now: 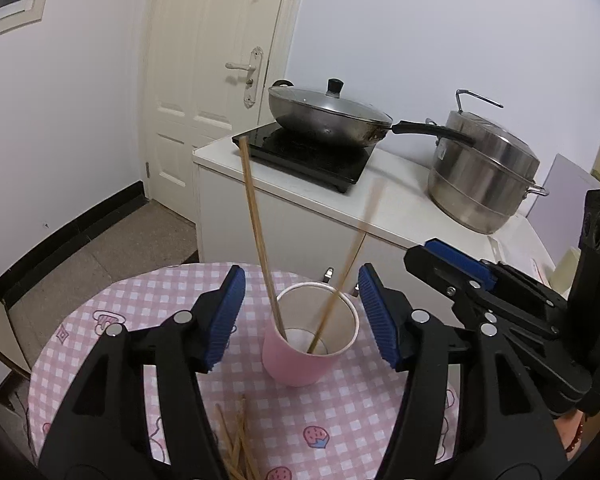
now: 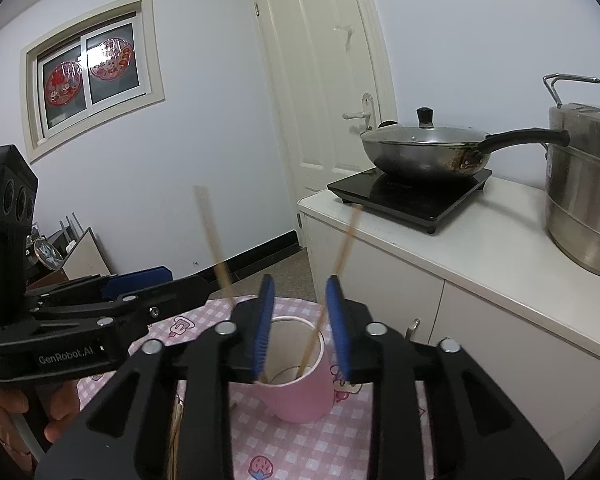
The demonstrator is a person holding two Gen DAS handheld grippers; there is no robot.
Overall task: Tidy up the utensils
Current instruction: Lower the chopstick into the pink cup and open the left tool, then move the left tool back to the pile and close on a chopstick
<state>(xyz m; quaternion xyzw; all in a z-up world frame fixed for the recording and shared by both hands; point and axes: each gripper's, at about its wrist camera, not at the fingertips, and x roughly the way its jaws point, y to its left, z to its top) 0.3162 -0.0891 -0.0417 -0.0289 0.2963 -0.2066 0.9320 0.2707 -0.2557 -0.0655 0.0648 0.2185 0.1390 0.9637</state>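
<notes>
A pink cup point(image 1: 300, 364) with a white inside stands on the pink checked tablecloth point(image 1: 340, 420). Two wooden chopsticks stand in it: one point(image 1: 260, 232) leans left, the other point(image 1: 352, 260) leans right and is blurred. My left gripper point(image 1: 302, 316) is open, its blue pads either side of the cup's mouth and touching nothing. My right gripper point(image 2: 300, 328) is open just above the cup point(image 2: 304, 392); the right-leaning chopstick point(image 2: 340, 256) passes between its pads without contact. Each gripper also shows from the side in the other's view: the right gripper point(image 1: 424, 254), the left gripper point(image 2: 184, 280).
Several loose chopsticks point(image 1: 236, 440) lie on the cloth near me. Behind the table is a white counter point(image 1: 400, 208) with a black hob point(image 1: 308, 152), a lidded wok point(image 1: 324, 116) and a steel steamer pot point(image 1: 484, 176). A person's hand point(image 2: 60, 408) holds the left gripper.
</notes>
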